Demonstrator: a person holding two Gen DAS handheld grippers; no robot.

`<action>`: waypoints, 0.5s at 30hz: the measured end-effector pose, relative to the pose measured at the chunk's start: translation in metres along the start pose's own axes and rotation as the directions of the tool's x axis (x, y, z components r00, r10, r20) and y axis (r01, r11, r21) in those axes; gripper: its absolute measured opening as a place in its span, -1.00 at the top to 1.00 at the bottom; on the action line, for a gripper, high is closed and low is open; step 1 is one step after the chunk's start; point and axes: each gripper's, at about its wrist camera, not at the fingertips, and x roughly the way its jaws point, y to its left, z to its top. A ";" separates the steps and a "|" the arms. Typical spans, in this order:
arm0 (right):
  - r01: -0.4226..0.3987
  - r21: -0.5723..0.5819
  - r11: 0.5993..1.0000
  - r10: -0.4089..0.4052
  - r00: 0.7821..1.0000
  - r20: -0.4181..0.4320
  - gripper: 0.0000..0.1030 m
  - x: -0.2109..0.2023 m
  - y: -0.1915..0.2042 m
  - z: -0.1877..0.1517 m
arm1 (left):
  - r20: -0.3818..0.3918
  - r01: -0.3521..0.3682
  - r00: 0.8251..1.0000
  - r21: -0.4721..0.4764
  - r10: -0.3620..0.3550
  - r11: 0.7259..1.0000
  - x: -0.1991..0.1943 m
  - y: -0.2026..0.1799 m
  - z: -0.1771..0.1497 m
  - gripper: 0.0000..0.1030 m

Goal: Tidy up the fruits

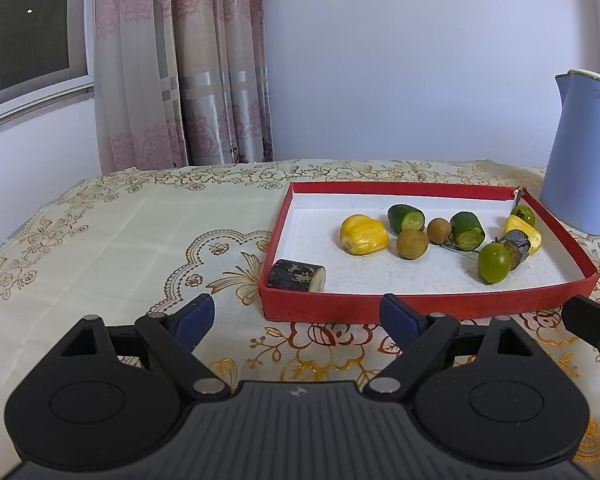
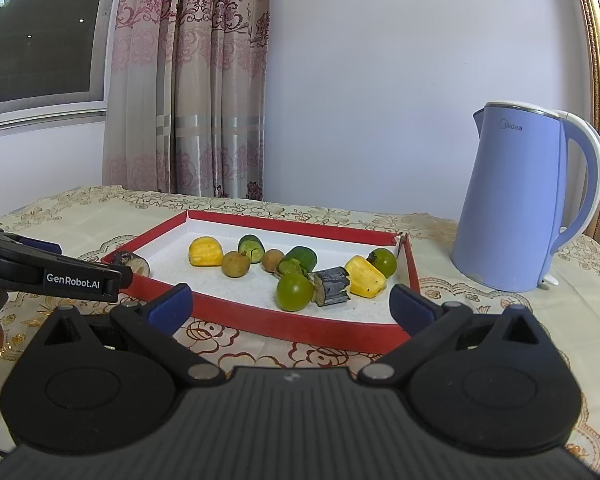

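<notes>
Fruits point(image 1: 364, 235) sit in red tray point(image 1: 420, 307) — we see both grippers, left point(image 1: 296, 322) and right point(image 2: 292, 306), wide open, holding nothing.

We see the tray point(image 1: 340, 308) on the worktop point(image 1: 120, 240), fruit pieces point(image 1: 364, 235) in it, the kettle point(image 2: 516, 200) to its right, the curtain point(image 1: 180, 60) behind.

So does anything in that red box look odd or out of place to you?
Mostly the dark sugarcane piece in the red tray: it sits alone in the near left corner, against the wall, far from the other fruit. The tray's far right corner also looks torn, with a bit of the rim sticking up.
</notes>
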 end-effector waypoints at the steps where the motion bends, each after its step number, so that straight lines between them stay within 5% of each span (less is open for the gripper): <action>1: 0.000 0.000 1.000 0.000 1.000 0.000 -1.00 0.000 0.000 0.000 | 0.000 -0.003 1.000 0.000 0.003 1.000 0.000 0.000 0.000 -0.75; 15: 0.006 -0.001 1.000 -0.006 1.000 0.004 -1.00 0.000 -0.001 0.000 | 0.021 -0.017 1.000 0.019 0.017 1.000 -0.003 -0.004 0.000 -0.75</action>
